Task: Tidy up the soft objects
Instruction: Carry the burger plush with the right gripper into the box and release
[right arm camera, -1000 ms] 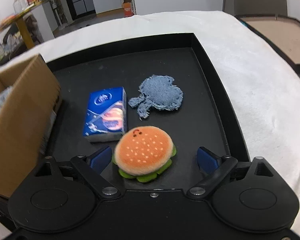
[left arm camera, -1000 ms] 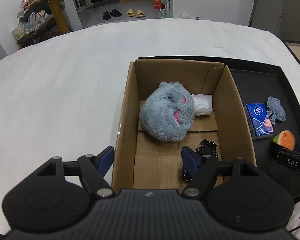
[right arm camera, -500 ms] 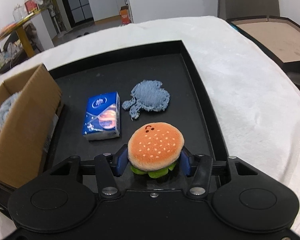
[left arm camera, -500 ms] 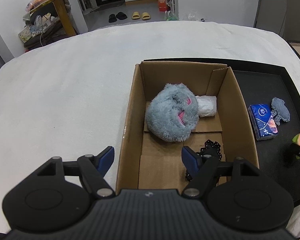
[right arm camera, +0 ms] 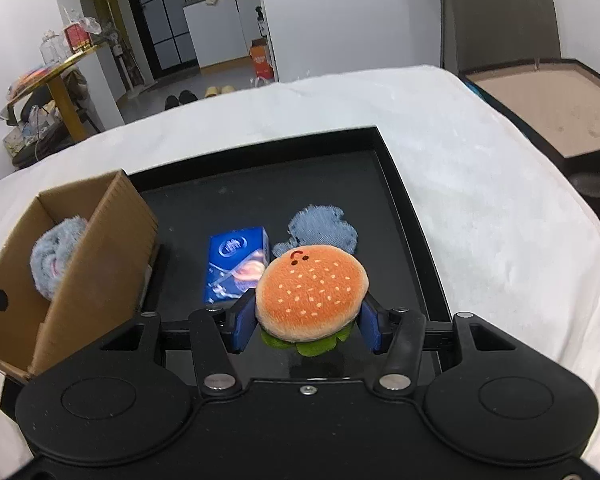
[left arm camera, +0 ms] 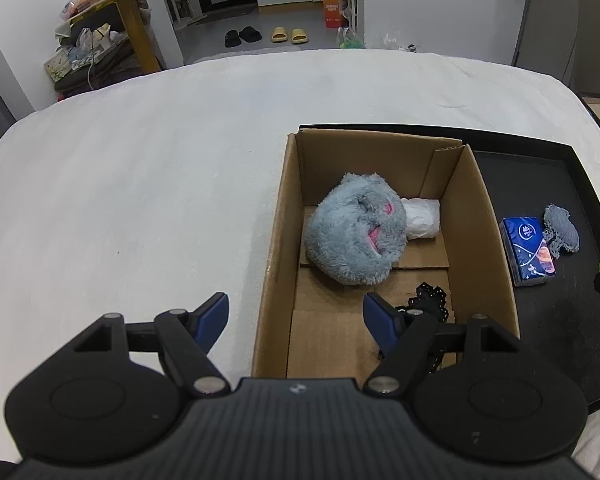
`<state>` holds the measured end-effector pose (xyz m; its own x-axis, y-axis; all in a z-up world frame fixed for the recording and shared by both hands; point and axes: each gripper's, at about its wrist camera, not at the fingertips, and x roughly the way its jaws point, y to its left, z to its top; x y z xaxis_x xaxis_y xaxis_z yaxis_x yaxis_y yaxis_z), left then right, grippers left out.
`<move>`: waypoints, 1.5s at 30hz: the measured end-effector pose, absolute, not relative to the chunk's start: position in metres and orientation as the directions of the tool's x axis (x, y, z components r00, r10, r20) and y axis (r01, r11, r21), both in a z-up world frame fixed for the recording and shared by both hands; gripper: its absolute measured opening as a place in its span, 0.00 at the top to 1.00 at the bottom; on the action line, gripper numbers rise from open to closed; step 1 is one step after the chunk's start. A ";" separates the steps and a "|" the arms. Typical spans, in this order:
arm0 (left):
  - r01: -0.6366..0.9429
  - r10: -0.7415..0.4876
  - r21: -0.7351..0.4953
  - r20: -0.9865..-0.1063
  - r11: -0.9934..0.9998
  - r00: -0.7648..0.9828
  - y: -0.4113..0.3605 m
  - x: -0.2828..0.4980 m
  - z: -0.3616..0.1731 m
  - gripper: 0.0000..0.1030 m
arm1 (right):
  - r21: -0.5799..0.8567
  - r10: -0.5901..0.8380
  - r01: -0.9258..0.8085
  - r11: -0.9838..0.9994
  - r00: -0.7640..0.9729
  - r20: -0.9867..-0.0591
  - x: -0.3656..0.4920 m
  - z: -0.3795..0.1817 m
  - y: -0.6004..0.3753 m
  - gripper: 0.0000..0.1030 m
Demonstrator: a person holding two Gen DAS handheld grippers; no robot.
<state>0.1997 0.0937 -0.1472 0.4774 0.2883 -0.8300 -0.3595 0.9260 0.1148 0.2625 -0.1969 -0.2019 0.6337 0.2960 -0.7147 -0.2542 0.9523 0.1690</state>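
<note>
Right tool point(right arm camera: 307, 322) pads clamp burger plush point(right arm camera: 312, 296), above tray point(right arm camera: 404, 196).

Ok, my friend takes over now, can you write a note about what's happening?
Right gripper: shut on the burger plush, held above the black tray.
Left gripper: open, empty, over the cardboard box.
Done: grey fluffy toy, white roll and black lace piece are in the box.
Left: burger, blue tissue pack and denim patch probably go in too.
</note>
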 end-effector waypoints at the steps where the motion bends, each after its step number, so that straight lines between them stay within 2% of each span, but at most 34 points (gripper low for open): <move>1: -0.360 0.287 0.113 -0.830 0.926 0.478 0.095 0.199 -0.147 0.30 | 0.174 0.302 -0.257 0.951 0.636 -0.710 0.263 -0.199 -0.196 0.50; 23: -0.373 0.210 0.011 -0.842 0.928 0.497 0.124 0.185 -0.150 0.30 | 0.145 0.362 -0.357 0.923 0.673 -0.645 0.248 -0.157 -0.141 0.50; 36: -0.329 0.156 -0.038 -0.825 0.944 0.544 0.135 0.180 -0.148 0.30 | 0.146 0.430 -0.440 0.886 0.661 -0.615 0.246 -0.142 -0.097 0.50; 42: -0.336 0.136 -0.070 -0.824 0.939 0.551 0.144 0.177 -0.150 0.37 | 0.153 0.473 -0.489 0.859 0.643 -0.602 0.244 -0.139 -0.076 0.50; 45: -0.333 0.115 -0.092 -0.827 0.938 0.551 0.148 0.176 -0.153 0.46 | 0.143 0.491 -0.518 0.844 0.636 -0.595 0.240 -0.136 -0.066 0.50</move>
<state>0.1761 0.1478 -0.1528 0.5505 0.1147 -0.8269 -0.3331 0.9384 -0.0916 0.2398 -0.0655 -0.1359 0.6359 0.4913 -0.5952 -0.5176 0.8435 0.1432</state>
